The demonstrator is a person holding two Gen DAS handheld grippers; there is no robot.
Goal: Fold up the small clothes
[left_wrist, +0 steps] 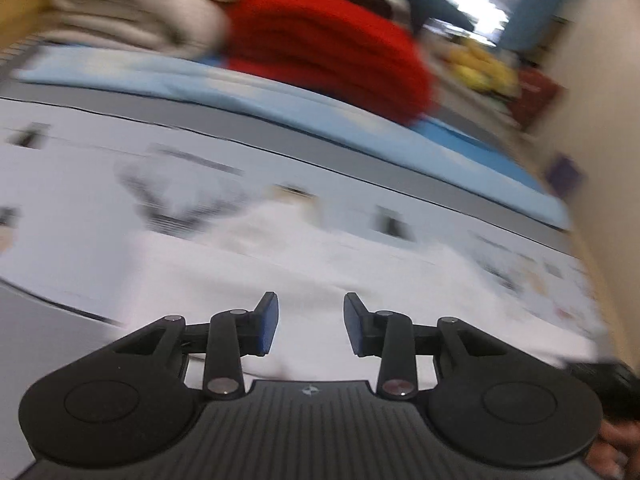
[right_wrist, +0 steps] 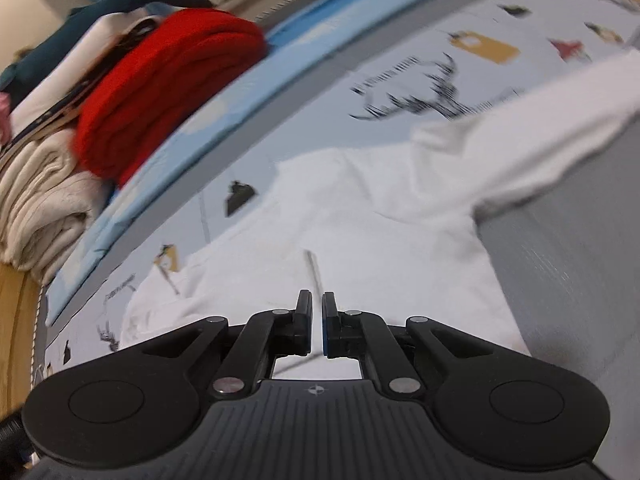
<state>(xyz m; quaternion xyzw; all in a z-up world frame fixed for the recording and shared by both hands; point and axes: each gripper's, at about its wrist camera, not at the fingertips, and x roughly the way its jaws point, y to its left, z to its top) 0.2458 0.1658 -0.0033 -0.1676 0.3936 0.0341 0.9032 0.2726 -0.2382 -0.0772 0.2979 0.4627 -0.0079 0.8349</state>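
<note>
black linkage arms of the left gripper (left_wrist: 311, 322) fill the bottom of its view, the blue-faced pads standing apart with nothing between them, so it is released. below and beyond it lies the white garment (left_wrist: 320, 272), blurred, spread on a pale printed sheet (left_wrist: 100, 216). part of a hand (left_wrist: 612, 452) shows at the lower right corner of that view.

the right gripper (right_wrist: 317, 322) has its pads drawn almost together with only a thin gap; it is clenched on nothing that can be seen. the white garment (right_wrist: 360, 220) lies flat just ahead of it on the printed sheet (right_wrist: 320, 100), with one sleeve (right_wrist: 540, 140) reaching out to the right and draping over the edge of a grey surface (right_wrist: 568, 280). a thin grey line runs down the cloth just ahead of the fingertips; what it is cannot be told.

the sheet carries small prints: a dark antlered deer head (right_wrist: 424, 96), a tan tag shape (right_wrist: 484, 48) and little black figures. past the sheet runs a grey band, then a light blue cover (right_wrist: 224, 108). on that cover sits a folded red knit (right_wrist: 160, 92), touching a stack of cream folded cloth (right_wrist: 44, 192) beside it, with a dark teal garment (right_wrist: 120, 4) behind. in the left view the red knit (left_wrist: 328, 48) and cream stack (left_wrist: 132, 8) sit at the top, smeared by motion, and something yellow (left_wrist: 480, 68) shows further back.
</note>
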